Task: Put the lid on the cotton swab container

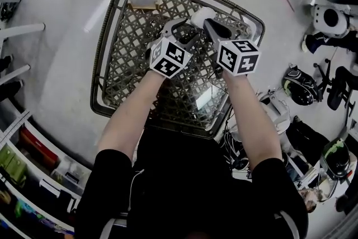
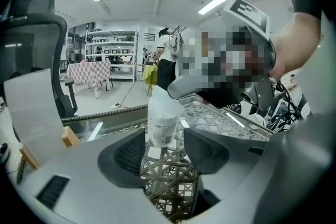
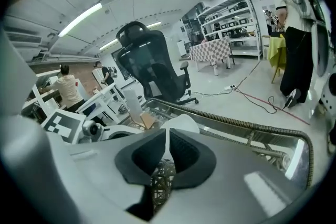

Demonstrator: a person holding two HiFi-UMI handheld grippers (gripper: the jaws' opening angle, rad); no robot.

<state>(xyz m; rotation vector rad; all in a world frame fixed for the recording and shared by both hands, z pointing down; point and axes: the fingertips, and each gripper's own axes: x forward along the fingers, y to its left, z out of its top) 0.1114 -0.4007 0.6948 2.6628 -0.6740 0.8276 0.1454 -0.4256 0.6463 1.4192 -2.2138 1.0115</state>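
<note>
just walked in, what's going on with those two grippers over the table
A person is capping a cotton swab container that stands on a lattice table. The right hand-held gripper is shut on the edge of the white lid and holds it at the container's top, where it looks tilted rather than seated. The left hand-held gripper is open, with the container just ahead between its jaws and untouched.
</note>
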